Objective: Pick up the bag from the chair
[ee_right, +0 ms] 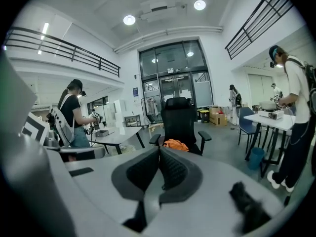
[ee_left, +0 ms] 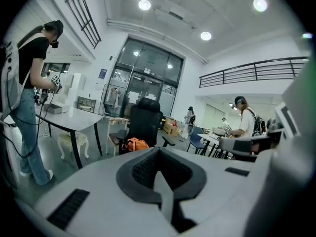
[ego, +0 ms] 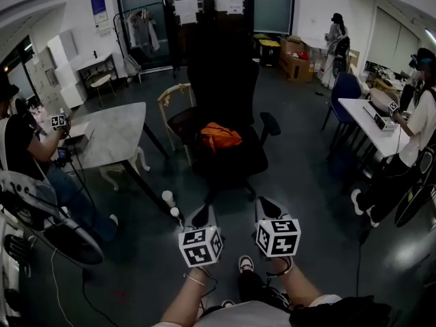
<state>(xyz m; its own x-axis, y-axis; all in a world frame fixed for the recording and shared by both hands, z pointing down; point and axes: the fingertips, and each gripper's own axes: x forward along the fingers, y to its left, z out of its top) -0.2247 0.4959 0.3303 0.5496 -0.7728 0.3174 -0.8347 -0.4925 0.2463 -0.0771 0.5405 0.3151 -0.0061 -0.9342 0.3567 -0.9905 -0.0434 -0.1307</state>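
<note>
A tall white hall with a dark grey floor (ego: pixel 320 182) holds everything, and a black office chair (ego: pixel 225 101) stands near its middle. Behind the chair rises a glass entrance front (ee_right: pixel 173 73), with a balcony railing (ee_right: pixel 59 46) running along the upper wall to the left of it. Left of the chair, just beside it, is a grey tabletop (ego: pixel 112 135) on dark legs, where a person in a black shirt (ego: pixel 20 148) stands. Well to the right of the chair is a white tabletop (ego: pixel 371 125) with another person (ego: pixel 415 135) at it and a blue chair (ego: pixel 344 90) near its far end. Cardboard boxes (ego: pixel 296 63) sit on the floor behind and to the right of the chair. A pale wooden chair (ego: pixel 174 104) touches its left side. The orange bag (ego: pixel 219 137) lies on the chair's seat, towards the backrest. In front of the chair, well short of it, the left hand-held gripper (ee_left: pixel 158 151) and the right hand-held gripper (ee_right: pixel 159 149) are side by side, each with its jaws pressed together and nothing between them.
</note>
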